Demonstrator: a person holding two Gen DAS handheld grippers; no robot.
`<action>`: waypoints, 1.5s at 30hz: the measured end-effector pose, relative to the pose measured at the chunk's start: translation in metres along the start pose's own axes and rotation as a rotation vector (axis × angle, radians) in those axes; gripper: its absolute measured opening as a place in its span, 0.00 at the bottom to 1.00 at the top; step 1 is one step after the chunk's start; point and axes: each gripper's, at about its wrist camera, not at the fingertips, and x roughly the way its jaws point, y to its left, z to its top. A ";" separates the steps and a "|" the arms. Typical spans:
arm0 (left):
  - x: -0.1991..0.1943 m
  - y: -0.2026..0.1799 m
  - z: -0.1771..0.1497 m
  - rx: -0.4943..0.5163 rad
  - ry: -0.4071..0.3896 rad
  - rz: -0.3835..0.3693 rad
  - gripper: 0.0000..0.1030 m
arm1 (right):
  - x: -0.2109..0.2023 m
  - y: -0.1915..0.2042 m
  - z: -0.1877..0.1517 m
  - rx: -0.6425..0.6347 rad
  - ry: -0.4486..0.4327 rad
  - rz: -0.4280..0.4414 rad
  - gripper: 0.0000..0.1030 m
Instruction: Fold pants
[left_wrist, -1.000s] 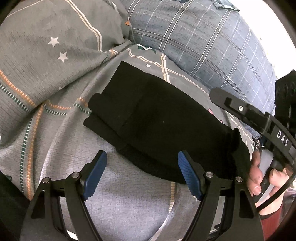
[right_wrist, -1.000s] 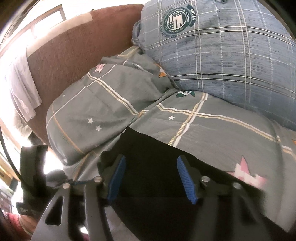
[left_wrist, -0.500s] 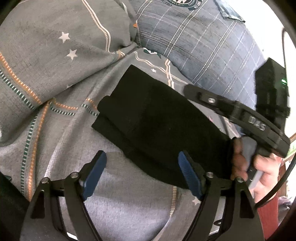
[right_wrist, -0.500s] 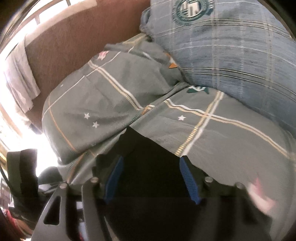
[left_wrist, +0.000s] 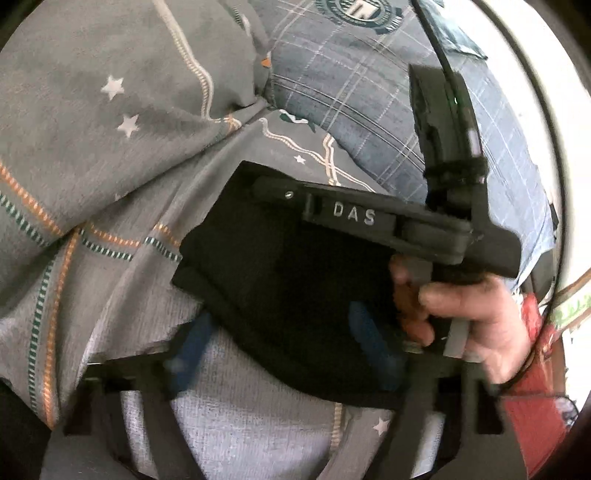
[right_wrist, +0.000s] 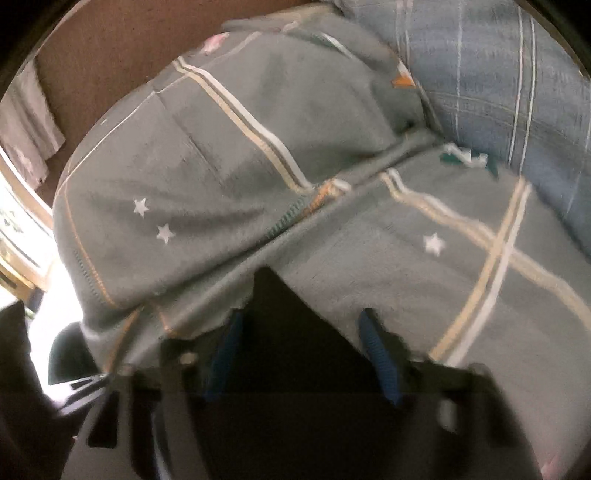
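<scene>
Black pants folded into a compact bundle, lying on my gray bedspread with stars and stripes. My left gripper is spread wide, blue pads either side of the near edge of the bundle, nothing pinched; view is motion-blurred. My right gripper shows in the left wrist view, lying across the top of the pants, my right hand wrapped on its handle at the right end of the bundle. From the right wrist view, the right gripper has its blue pads apart with black cloth between and under them, not squeezing it. A blue plaid pillow sits behind the pants, gray pillow next to it, brown headboard at back.
</scene>
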 end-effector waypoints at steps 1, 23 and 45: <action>-0.003 -0.003 0.001 0.022 -0.013 0.015 0.38 | -0.006 0.000 0.000 0.009 -0.001 0.006 0.19; 0.031 -0.241 -0.106 0.749 0.167 -0.373 0.19 | -0.281 -0.140 -0.232 0.572 -0.465 -0.228 0.06; 0.018 -0.174 -0.016 0.612 0.068 -0.185 0.71 | -0.239 -0.116 -0.257 0.709 -0.427 -0.148 0.11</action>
